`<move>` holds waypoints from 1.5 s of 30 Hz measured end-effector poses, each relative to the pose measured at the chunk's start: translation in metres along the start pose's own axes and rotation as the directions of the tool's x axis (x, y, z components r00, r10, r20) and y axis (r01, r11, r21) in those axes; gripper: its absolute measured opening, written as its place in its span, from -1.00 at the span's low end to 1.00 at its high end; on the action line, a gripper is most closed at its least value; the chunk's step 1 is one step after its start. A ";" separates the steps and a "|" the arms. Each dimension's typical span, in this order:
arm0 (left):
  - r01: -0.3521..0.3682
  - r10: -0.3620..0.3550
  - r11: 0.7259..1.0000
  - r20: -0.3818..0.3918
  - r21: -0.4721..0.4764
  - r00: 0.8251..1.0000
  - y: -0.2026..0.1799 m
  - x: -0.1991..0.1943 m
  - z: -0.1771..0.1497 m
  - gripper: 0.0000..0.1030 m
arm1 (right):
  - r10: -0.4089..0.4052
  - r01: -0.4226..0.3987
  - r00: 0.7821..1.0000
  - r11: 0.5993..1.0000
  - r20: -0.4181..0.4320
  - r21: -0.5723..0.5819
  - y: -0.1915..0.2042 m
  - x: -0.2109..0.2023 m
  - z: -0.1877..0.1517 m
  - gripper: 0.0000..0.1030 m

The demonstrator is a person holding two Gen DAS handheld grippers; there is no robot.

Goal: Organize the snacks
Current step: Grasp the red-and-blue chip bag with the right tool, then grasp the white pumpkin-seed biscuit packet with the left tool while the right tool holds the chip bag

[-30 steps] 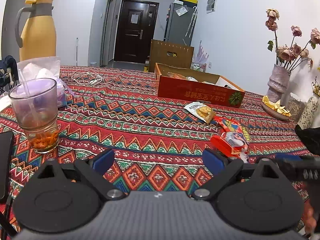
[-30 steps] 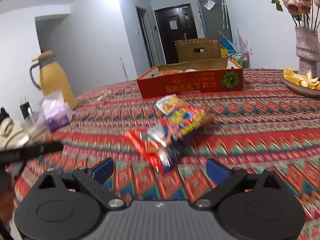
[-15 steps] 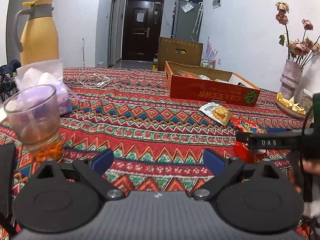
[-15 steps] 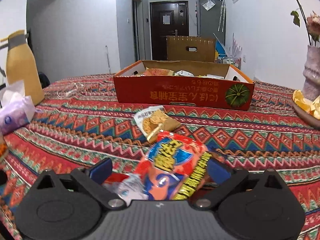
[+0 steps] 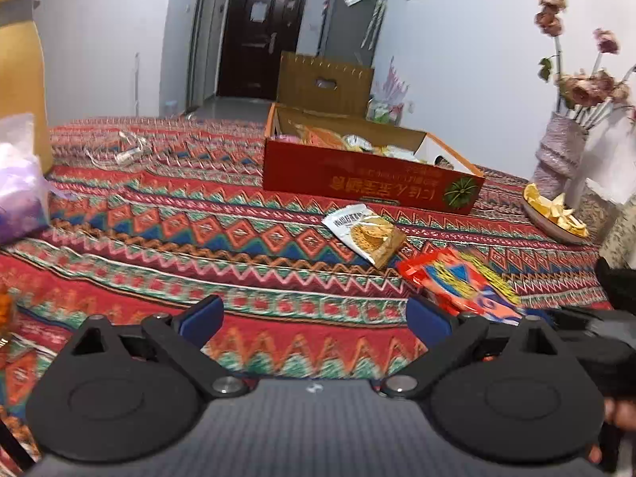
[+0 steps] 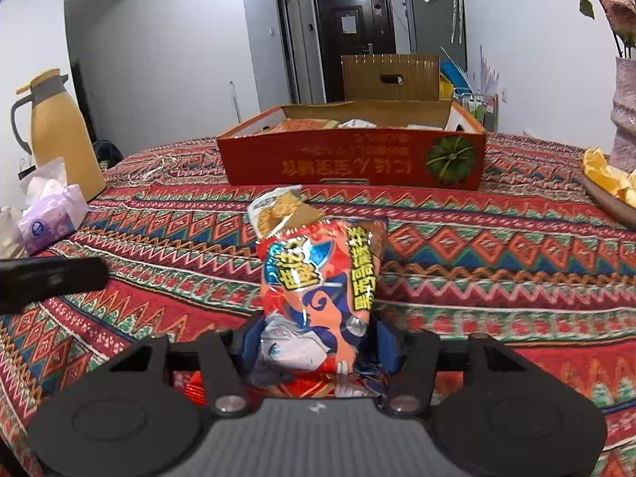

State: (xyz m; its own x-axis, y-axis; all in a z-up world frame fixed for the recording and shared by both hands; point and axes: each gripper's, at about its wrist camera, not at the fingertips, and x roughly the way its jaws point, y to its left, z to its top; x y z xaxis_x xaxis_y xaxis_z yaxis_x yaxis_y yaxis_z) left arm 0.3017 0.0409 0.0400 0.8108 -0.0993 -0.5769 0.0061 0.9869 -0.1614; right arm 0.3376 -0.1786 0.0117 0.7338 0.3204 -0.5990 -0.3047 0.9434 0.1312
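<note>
One glossy, crinkled red snack bag (image 6: 318,278) — right tongs (image 6: 316,342).

Glossy red-orange plastic snack bag (image 6: 318,278) with blue and yellow print, clamped at its lower end between blue pads, upper end raised off patterned cloth. Small white-and-tan foil snack packet (image 5: 363,233) with a biscuit picture, flat on the cloth, just behind the red bag, near the box. Shallow red cardboard box (image 6: 353,161), open-topped, upside-down gold lettering and a green emblem on its front wall, several packets inside.
</note>
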 end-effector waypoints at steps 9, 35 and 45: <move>0.004 -0.007 0.997 -0.049 -0.073 0.999 -0.039 0.070 0.039 0.97 | -0.055 0.057 0.998 0.995 0.029 -0.077 -0.075 -0.018 0.032 0.01; 0.024 -0.015 0.984 -0.053 0.174 0.998 -0.088 0.107 0.025 -0.22 | -0.009 0.007 0.999 0.999 0.051 0.034 -0.121 0.011 0.021 -0.05; 0.070 -0.071 0.995 0.006 0.078 0.997 -0.058 -0.005 -0.005 -0.22 | 0.021 -0.026 0.996 0.998 0.087 0.050 -0.077 -0.050 -0.008 -0.06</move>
State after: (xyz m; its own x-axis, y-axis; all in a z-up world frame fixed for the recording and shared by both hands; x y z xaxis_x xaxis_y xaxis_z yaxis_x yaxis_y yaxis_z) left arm 0.2939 -0.0168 0.0483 0.8118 -0.1679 -0.5592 0.1083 0.9844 -0.1384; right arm 0.3198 -0.2676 0.0249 0.7770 0.3467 -0.5254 -0.2926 0.9379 0.1863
